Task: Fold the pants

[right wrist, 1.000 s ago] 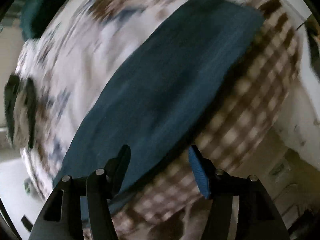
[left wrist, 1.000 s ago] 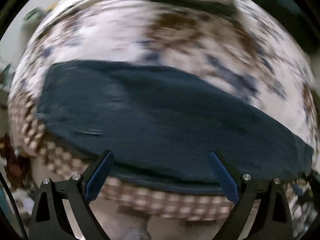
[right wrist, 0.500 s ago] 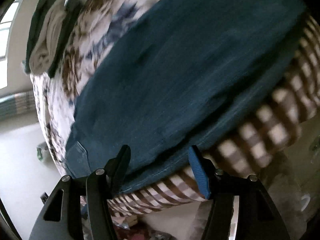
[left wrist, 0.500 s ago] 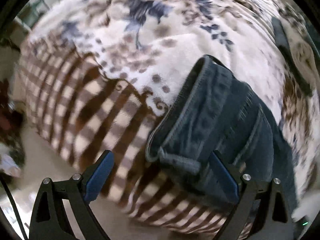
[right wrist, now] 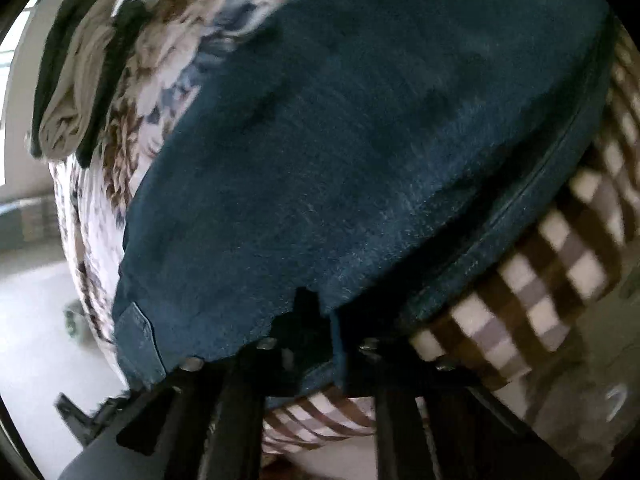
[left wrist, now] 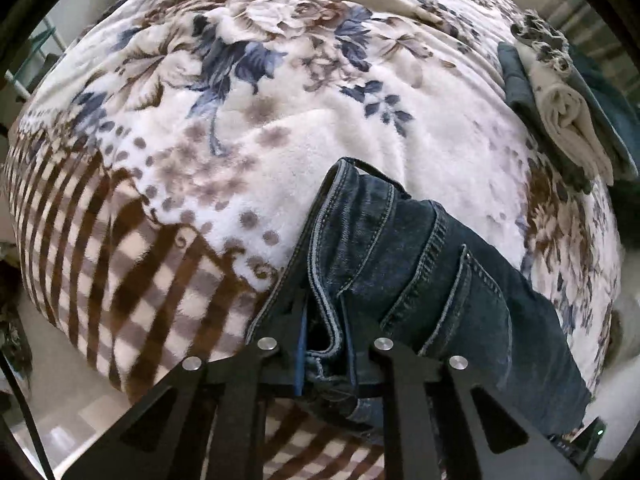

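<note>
Dark blue jeans (left wrist: 432, 280) lie along the near edge of a bed covered by a floral and checked blanket (left wrist: 280, 112). My left gripper (left wrist: 325, 344) is shut on the jeans' waistband at the near corner, with the back pocket just to its right. In the right wrist view the jeans (right wrist: 360, 140) fill most of the frame as a long flat leg. My right gripper (right wrist: 320, 320) is shut on the near hem edge of the leg, with cloth draped over the left finger.
A folded stack of clothes, dark with a cream piece (left wrist: 568, 112), sits at the far right of the bed; it also shows in the right wrist view (right wrist: 76, 80). The blanket's checked border (right wrist: 540, 280) hangs over the bed edge above the pale floor (right wrist: 32, 340).
Both grippers were open and above the jeans; both have come down to the near edge and closed on the denim, left on the waistband, right on the leg hem.
</note>
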`<state>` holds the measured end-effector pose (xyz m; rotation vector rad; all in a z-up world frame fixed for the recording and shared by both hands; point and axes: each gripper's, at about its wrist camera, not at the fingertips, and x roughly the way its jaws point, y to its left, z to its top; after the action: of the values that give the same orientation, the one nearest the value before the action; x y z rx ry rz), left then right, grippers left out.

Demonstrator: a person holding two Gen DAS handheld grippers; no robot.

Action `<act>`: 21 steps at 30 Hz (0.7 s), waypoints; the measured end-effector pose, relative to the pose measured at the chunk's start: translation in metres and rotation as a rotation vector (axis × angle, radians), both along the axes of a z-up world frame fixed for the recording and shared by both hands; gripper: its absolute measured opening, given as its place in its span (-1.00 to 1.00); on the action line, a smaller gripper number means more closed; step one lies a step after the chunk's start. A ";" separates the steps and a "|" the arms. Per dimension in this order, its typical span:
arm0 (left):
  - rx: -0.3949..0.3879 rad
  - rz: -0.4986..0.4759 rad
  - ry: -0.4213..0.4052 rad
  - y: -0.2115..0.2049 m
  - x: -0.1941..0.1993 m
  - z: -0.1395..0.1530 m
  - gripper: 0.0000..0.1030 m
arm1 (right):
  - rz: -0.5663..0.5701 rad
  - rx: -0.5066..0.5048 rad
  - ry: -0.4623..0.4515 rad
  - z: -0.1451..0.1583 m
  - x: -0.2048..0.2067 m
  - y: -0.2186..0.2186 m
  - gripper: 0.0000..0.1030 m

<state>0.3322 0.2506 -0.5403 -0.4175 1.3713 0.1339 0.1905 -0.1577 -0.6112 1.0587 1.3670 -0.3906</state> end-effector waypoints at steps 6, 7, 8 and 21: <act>-0.015 -0.016 -0.004 0.010 -0.012 0.022 -0.76 | 0.044 -0.049 -0.015 0.043 -0.005 0.008 -0.89; -0.001 -0.017 0.006 0.012 -0.014 0.021 -0.78 | 0.054 -0.052 -0.013 0.045 -0.007 0.008 -0.89; 0.011 -0.017 0.011 0.016 -0.015 0.019 -0.82 | 0.065 -0.054 -0.011 0.045 -0.009 0.009 -0.89; 0.215 -0.080 0.056 0.004 -0.019 0.023 -0.58 | 0.131 0.089 0.071 -0.001 -0.019 -0.014 -0.38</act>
<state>0.3134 0.2546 -0.5177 -0.1803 1.4102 0.2258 0.1712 -0.1713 -0.6126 1.0301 1.5197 -0.2748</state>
